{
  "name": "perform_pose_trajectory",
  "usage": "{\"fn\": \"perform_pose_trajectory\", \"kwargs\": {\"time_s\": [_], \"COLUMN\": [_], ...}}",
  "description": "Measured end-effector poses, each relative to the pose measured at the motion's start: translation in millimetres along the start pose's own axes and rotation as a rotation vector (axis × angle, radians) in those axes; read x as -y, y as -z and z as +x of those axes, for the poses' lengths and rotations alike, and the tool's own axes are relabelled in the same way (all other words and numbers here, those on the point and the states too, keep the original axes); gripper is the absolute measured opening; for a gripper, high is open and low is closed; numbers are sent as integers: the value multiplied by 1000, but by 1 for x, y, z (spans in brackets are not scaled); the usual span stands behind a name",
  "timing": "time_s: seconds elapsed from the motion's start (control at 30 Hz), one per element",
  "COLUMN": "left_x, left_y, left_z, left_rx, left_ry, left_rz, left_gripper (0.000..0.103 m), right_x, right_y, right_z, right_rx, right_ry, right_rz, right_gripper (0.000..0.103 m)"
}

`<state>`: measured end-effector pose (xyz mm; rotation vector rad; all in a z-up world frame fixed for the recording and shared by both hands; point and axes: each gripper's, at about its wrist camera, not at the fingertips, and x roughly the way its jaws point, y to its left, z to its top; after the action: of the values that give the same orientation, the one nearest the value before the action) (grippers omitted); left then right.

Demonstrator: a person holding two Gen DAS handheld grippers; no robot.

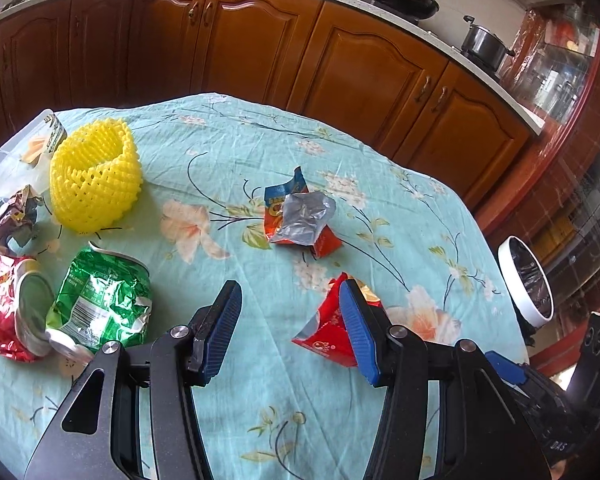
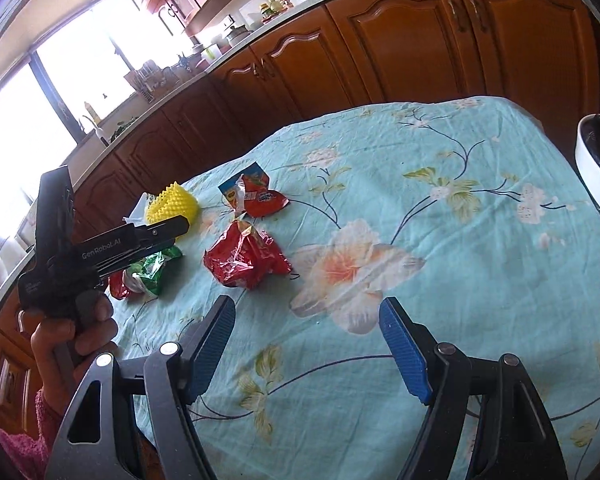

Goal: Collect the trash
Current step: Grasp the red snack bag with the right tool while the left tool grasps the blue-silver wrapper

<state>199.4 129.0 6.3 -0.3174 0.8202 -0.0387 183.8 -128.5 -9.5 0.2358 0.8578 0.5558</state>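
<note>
Left gripper (image 1: 290,304): fingers (image 1: 224,320) parted, grasping nothing, a red wrapper (image 1: 330,332) on the bench beside its right finger; right gripper (image 2: 308,320): fingers (image 2: 214,332) spread wide over bare cloth. Containers: white bin (image 1: 526,286), black-lined (contents not discernible), off the bench's right edge; yellow foam net sleeve (image 1: 96,178), hollow. Surface: floral turquoise tablecloth (image 1: 240,140) strewn with an orange-and-silver wrapper (image 1: 302,218), a green packet (image 1: 100,300) and a red packet (image 1: 0,304), wooden kitchen cabinets (image 1: 228,36) behind.
</note>
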Motion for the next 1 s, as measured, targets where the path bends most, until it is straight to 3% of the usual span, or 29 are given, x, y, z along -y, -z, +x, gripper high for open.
{"fn": "perform_pose_trajectory", "kwargs": {"time_s": [0.5,0.63,0.67,0.73,0.77,0.93,0.97,1.0], "left_x": [-38,-40,-40,-39,-38,-29,-27,-24], "left_y": [-4,-5,-5,-7,-8,-18,-20,-22], "left_z": [1,6,7,11,13,27,31,36], "left_rx": [-7,-18,-21,-28,-32,-48,-53,-59], "left_ry": [-39,-36,-35,-35,-35,-32,-30,-31], "left_rz": [-64,-64,-61,-54,-51,-29,-25,-20], "left_gripper": [51,51,51,51,51,51,51,51], "right_x": [-63,-68,-69,-68,-67,-56,-53,-48], "right_y": [-11,-13,-13,-15,-15,-19,-20,-22], "right_z": [56,70,76,86,90,83,79,75], "right_rx": [-55,-67,-73,-90,-94,-62,-61,-56], "right_ry": [-64,-47,-42,-24,-12,-12,-12,-13], "right_rz": [-157,-187,-192,-201,-205,-195,-190,-179], "right_gripper": [73,72,68,51,35,33,19,19]}}
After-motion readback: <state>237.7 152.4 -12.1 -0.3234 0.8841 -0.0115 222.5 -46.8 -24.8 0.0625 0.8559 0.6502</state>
